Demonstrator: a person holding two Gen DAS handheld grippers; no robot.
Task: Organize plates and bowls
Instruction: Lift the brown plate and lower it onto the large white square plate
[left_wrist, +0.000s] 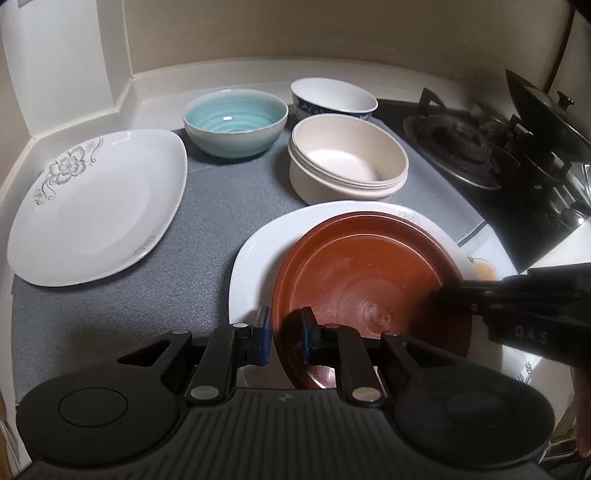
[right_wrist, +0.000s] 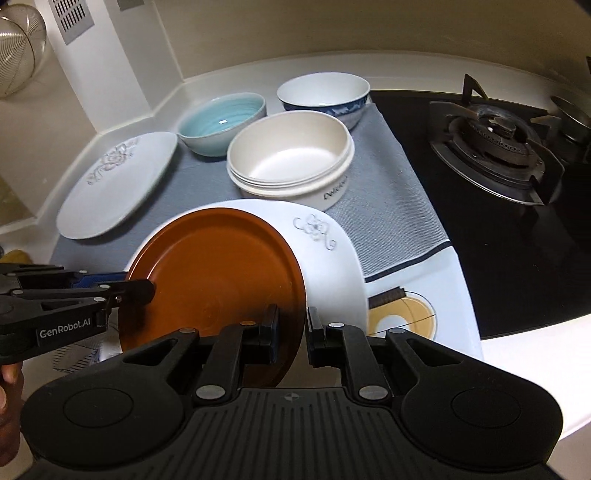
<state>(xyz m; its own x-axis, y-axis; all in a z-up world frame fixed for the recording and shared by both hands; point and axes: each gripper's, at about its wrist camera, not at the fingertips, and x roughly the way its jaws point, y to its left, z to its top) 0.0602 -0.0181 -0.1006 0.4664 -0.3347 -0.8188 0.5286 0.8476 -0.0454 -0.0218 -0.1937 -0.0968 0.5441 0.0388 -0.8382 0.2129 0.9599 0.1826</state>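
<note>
A brown plate (left_wrist: 369, 280) (right_wrist: 218, 280) lies on a white square plate (left_wrist: 255, 273) (right_wrist: 332, 273) at the front of the grey mat. My left gripper (left_wrist: 286, 330) has a finger on each side of the brown plate's left rim, shut on it. My right gripper (right_wrist: 291, 325) straddles its right rim and is shut on it too. Each gripper shows in the other's view, the right one (left_wrist: 458, 291) and the left one (right_wrist: 136, 286). A second white plate (left_wrist: 96, 206) (right_wrist: 118, 188) lies at the left.
At the back stand a teal bowl (left_wrist: 236, 122) (right_wrist: 221, 122), a blue-patterned bowl (left_wrist: 332, 98) (right_wrist: 325, 96) and a stack of cream bowls (left_wrist: 347, 158) (right_wrist: 291, 155). A gas stove (left_wrist: 454, 147) (right_wrist: 495, 147) is at the right. Walls close the back and left.
</note>
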